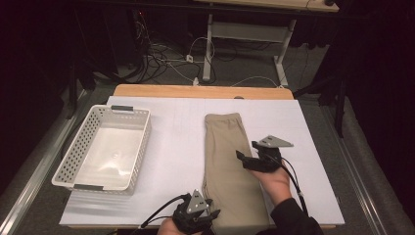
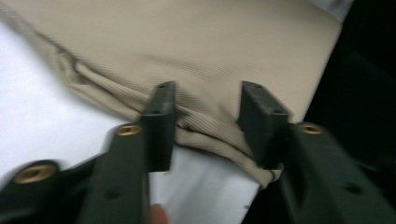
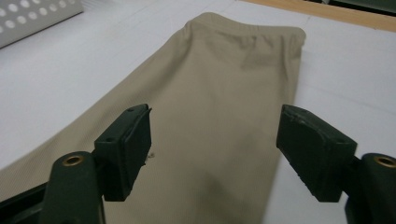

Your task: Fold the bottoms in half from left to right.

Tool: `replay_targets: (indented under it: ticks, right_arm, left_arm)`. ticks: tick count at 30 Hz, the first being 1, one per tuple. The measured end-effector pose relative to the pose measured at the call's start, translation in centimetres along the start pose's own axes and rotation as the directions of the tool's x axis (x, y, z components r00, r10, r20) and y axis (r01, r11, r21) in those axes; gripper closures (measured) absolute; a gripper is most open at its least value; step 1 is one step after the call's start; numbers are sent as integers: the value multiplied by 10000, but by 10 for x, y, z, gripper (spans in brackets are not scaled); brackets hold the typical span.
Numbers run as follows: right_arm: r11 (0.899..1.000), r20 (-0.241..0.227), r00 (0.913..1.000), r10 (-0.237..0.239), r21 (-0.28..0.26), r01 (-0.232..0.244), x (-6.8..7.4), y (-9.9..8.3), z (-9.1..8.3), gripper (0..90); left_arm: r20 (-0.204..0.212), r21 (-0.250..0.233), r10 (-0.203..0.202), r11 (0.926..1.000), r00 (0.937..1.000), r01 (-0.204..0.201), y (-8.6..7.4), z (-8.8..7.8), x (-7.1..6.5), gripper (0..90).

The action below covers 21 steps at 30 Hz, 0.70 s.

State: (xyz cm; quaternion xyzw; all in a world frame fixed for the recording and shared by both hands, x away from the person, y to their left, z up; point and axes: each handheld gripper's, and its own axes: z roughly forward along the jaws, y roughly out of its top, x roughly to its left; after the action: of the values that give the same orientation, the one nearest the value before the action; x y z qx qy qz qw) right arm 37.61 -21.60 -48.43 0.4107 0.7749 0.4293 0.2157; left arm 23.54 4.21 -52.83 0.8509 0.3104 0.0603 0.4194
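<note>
A folded beige garment [image 1: 230, 161] lies lengthwise on the white sheet, its elastic waist end at the far side. My left gripper [image 1: 211, 215] is at the garment's near left corner. In the left gripper view its jaws [image 2: 208, 107] stand apart over the wrinkled hem [image 2: 210, 56], with the pads not pressing on it. My right gripper [image 1: 247, 150] hovers over the garment's right side about midway along. Its jaws [image 3: 215, 135] are wide open above the flat fabric [image 3: 224, 84], with nothing between them.
A white perforated basket [image 1: 73, 147] stands empty on the left of the sheet; one corner of the basket [image 3: 32, 16] appears in the right gripper view. The white sheet [image 1: 176, 142] covers a wooden table [image 1: 195, 91]. Cables and desk legs lie on the floor beyond.
</note>
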Motion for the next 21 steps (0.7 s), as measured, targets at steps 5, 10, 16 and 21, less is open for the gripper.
replay_targets:
  ticks: [5, 10, 16, 21]
  right_arm:
    - [9993, -72, 9997, 240, -279, -242, 0, -27, -34, 192]
    - [9981, -26, 9994, 346, -502, -347, 5, -48, -57, 142]
    - [9968, -28, 9991, 421, -686, -422, 12, -64, -71, 81]
    - [9984, -41, 9992, 398, -397, -399, 14, -73, -70, 25]
  left_arm:
    - [-366, -144, -35, 9999, 9993, 30, -2, 0, 2, 808]
    - [-237, -37, -176, 9998, 9996, 175, -3, -5, 6, 843]
    - [-197, -46, -209, 9998, 9996, 209, -6, -17, 10, 843]
    - [110, -229, -410, 9989, 9991, 413, -8, -20, 13, 766]
